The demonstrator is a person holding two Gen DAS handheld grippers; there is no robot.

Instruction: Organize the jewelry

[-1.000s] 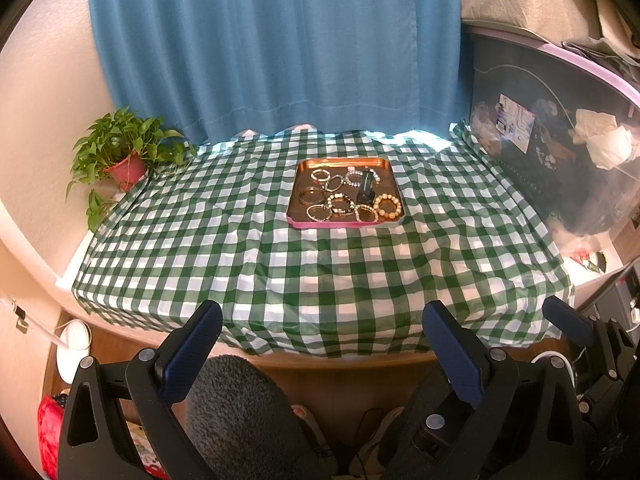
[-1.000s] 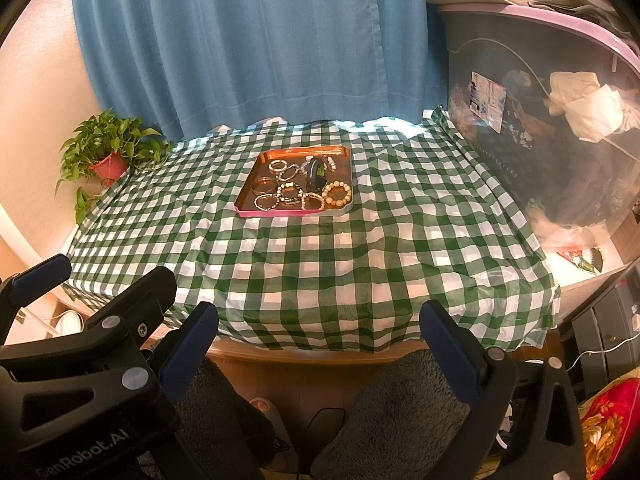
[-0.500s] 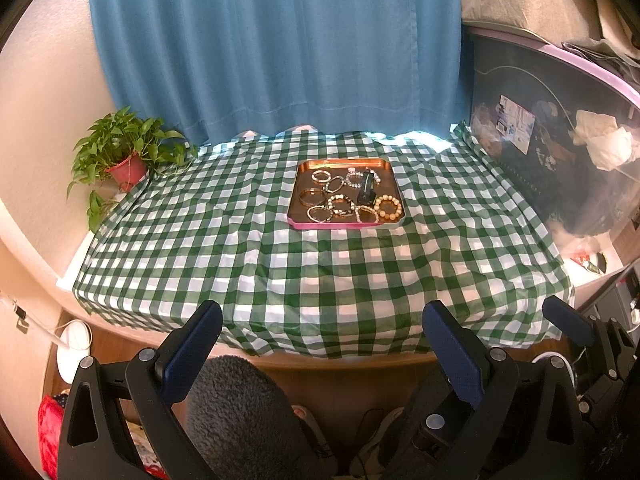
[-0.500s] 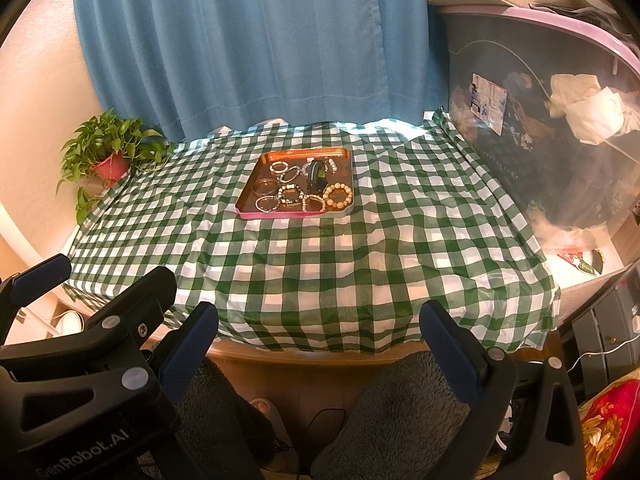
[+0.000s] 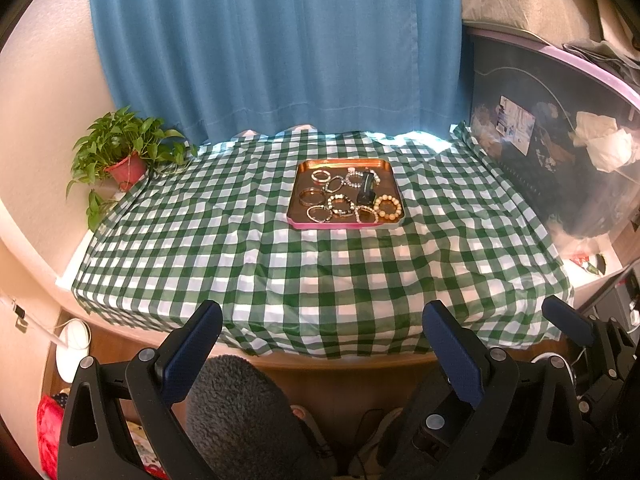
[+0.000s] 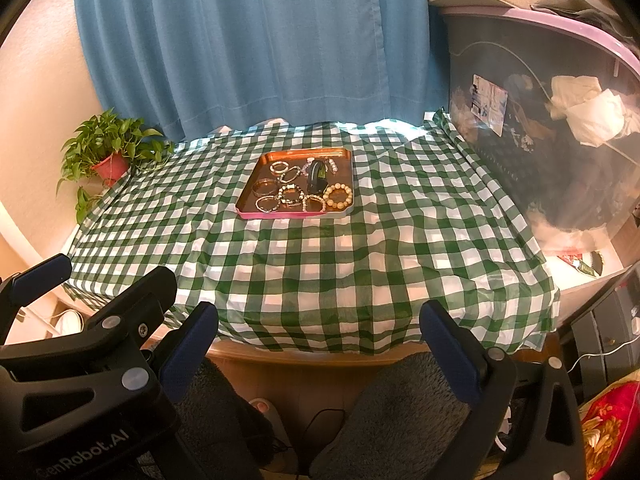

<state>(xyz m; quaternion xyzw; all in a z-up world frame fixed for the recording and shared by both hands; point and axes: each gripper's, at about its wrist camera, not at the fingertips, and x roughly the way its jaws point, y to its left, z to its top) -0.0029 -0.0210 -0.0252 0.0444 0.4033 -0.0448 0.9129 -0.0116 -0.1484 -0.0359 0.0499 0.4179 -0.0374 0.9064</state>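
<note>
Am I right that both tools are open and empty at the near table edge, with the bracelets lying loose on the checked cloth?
Not quite. The bracelets lie in the copper tray, not loose on the checked cloth; the left wrist view shows this. The rest holds: the left tool and right tool are both open and empty at the near table edge.
</note>
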